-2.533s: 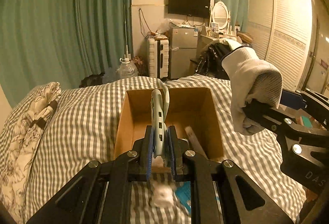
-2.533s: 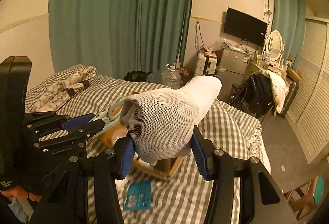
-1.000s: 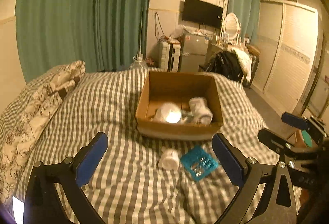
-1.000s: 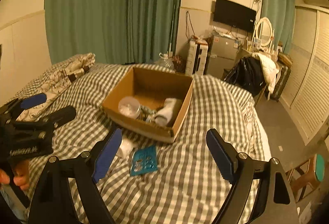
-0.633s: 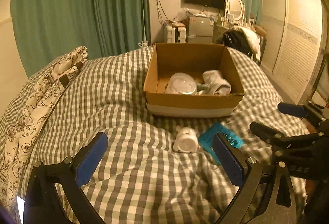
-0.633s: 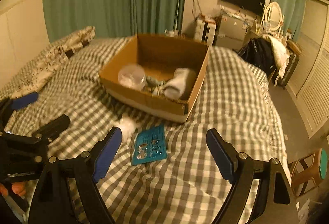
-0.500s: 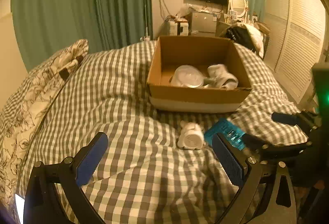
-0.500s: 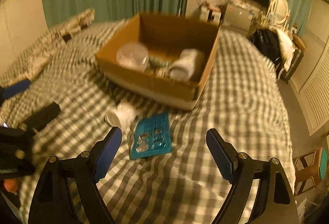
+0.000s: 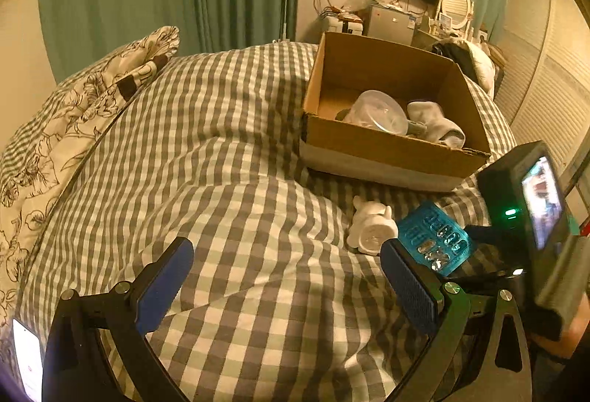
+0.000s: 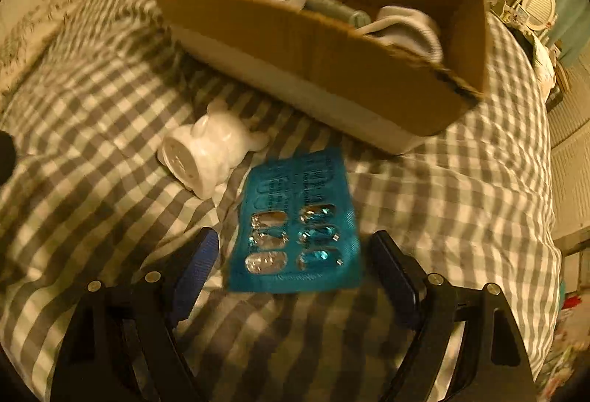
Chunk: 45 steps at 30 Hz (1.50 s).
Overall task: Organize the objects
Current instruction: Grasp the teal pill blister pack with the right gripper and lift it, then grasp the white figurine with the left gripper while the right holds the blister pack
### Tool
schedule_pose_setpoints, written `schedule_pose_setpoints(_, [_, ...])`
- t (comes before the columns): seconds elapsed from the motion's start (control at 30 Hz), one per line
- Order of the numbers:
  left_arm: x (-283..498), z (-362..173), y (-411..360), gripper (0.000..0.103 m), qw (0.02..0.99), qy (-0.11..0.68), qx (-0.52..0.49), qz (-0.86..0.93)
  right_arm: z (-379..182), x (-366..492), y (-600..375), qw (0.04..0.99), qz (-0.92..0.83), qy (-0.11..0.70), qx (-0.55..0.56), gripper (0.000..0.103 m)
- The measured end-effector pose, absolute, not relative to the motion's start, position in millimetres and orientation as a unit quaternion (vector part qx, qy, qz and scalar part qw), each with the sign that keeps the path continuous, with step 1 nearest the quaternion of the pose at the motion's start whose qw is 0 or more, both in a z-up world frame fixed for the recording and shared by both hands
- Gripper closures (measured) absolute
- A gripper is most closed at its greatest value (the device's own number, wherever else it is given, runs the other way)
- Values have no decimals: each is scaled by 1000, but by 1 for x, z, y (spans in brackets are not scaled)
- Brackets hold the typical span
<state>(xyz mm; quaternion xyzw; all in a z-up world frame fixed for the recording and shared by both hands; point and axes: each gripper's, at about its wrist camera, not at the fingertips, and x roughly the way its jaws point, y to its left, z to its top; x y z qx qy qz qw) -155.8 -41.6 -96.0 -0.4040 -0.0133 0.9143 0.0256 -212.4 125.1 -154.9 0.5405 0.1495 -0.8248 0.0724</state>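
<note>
Right gripper (image 10: 291, 262), jaws spread, straddles flat teal blister pack (image 10: 295, 221) on checked bedding, apparently aligning for pickup; left gripper (image 9: 287, 276) waits open, empty.

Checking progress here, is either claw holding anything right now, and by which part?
Nothing is held. Both the left claw and right claw are open.

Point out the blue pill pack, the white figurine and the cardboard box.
blue pill pack (image 10: 295, 221): right wrist view, middle of the foil sheet.
white figurine (image 10: 206, 155): right wrist view, its body.
cardboard box (image 9: 391, 147): left wrist view, near outer wall.
</note>
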Motion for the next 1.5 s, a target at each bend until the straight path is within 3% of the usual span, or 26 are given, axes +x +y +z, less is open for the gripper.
schedule_pose_setpoints(0.17, [-157, -99, -47, 0, 24, -27, -410, 911, -173, -220, 115, 64, -804, 176, 564, 20])
schedule_pose_setpoints(0.23, [-156, -100, -50, 0, 24, -34, -411, 911, -173, -218, 115, 48, -805, 186, 562, 33])
schedule_pose_setpoints(0.27, [-155, -99, -51, 0, 25, -37, -409, 911, -172, -216, 116, 44, -806, 187, 560, 34])
schedule_pose_setpoints(0.6, [-153, -98, -34, 0, 31, -6, -408, 912, -112, -165, 145, 50, -866, 129, 480, 34])
schedule_pose_setpoints(1.0, [-189, -110, 41, 2, 70, 47, -433, 898, -58, -141, 198, 33, -907, 86, 412, 35])
schedule_pose_setpoints(1.43, [-247, -179, 72, 34, 77, 64, -515, 851, -70, -152, 228, 46, -908, 39, 414, 35])
schedule_pose_setpoints(1.47, [-248, -182, 73, 38, 76, 68, -519, 848, -72, -152, 228, 47, -908, 37, 416, 35])
schedule_pose_setpoints(1.5, [-248, -183, 73, 53, 76, 70, -522, 847, -72, -152, 229, 47, -907, 36, 417, 35])
